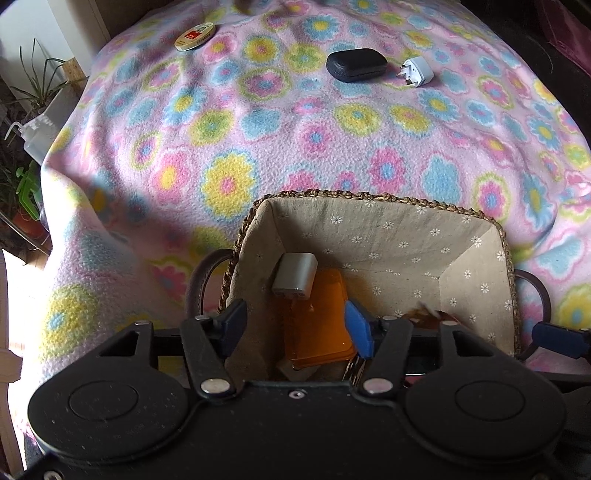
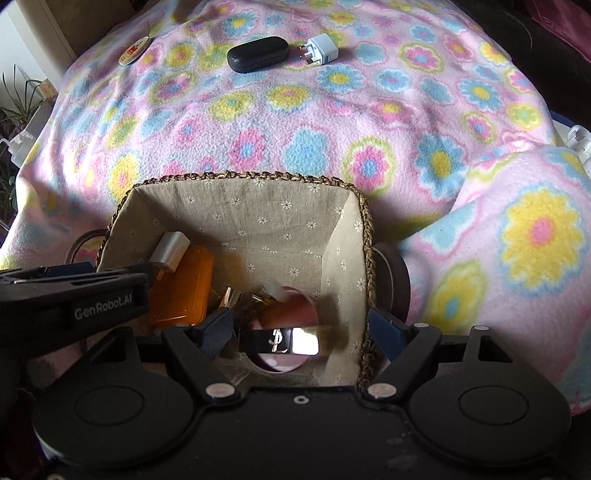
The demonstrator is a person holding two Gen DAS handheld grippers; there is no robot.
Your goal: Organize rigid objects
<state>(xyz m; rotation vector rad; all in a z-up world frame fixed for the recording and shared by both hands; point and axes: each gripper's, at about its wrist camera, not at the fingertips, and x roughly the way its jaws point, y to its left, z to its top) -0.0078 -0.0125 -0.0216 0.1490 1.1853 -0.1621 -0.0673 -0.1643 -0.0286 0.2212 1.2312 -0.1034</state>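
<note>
A woven basket (image 1: pixel 369 197) with a flowered cloth lining stands on a flowered blanket (image 1: pixel 258 140). Inside it lies an orange bottle (image 1: pixel 317 325) with a silver cap (image 1: pixel 295 275). My left gripper (image 1: pixel 297 326) hangs over the bottle, open; its left pad stands clear of the glass. In the right wrist view a round pink compact (image 2: pixel 280 339) with a shiny band lies in the same basket (image 2: pixel 240 175) beside keys (image 2: pixel 232 295). My right gripper (image 2: pixel 303 332) is open around the compact without touching it, and its right finger is outside the basket wall.
At the far side of the blanket lie a black case (image 1: pixel 356 64), a white plug adapter (image 1: pixel 417 72) and a round tin (image 1: pixel 194 36). Potted plants and a plastic squeeze bottle (image 1: pixel 37 125) stand beyond the left edge. A raised blanket fold (image 2: pixel 517 240) lies right of the basket.
</note>
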